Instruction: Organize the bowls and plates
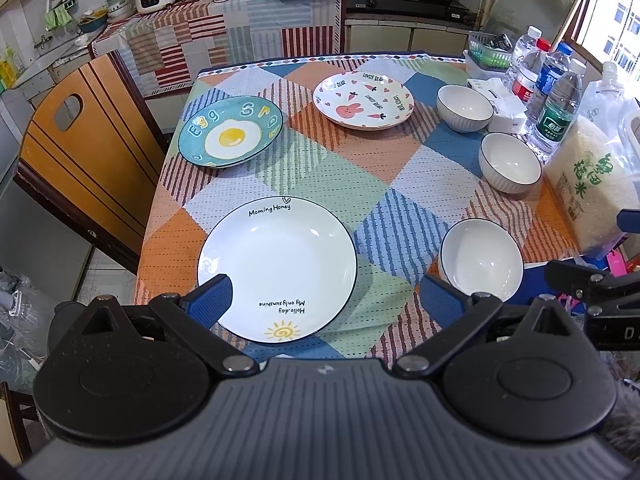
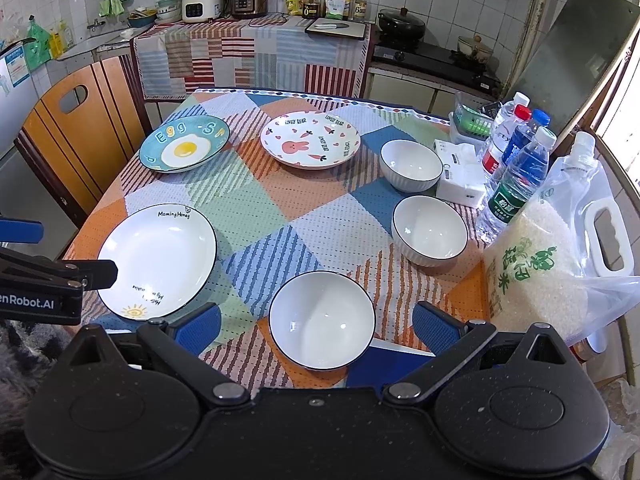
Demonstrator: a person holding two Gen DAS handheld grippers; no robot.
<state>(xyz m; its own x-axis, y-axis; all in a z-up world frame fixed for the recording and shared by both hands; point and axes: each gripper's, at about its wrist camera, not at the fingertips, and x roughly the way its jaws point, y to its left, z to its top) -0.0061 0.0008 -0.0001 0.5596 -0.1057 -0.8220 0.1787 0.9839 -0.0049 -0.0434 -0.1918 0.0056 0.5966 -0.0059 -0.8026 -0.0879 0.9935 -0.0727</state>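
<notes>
Three plates lie on the checked tablecloth: a white "Morning Honey" plate [image 1: 276,272] [image 2: 156,260] near the front, a blue egg plate [image 1: 230,131] [image 2: 184,149] at the far left, and a pink bunny plate [image 1: 363,99] [image 2: 310,145] at the far middle. Three white bowls stand in a line on the right: near [image 1: 480,262] [image 2: 322,322], middle [image 1: 510,162] [image 2: 429,230], far [image 1: 464,107] [image 2: 411,164]. My left gripper [image 1: 324,300] is open above the near edge of the white plate. My right gripper [image 2: 316,326] is open, with the near bowl between its fingers, not touching.
Water bottles [image 2: 516,168], a rice bag [image 2: 544,264], a tissue box [image 2: 460,176] and a small basket [image 2: 472,124] crowd the table's right edge. A wooden chair [image 1: 80,148] stands at the left. A counter with appliances lies behind.
</notes>
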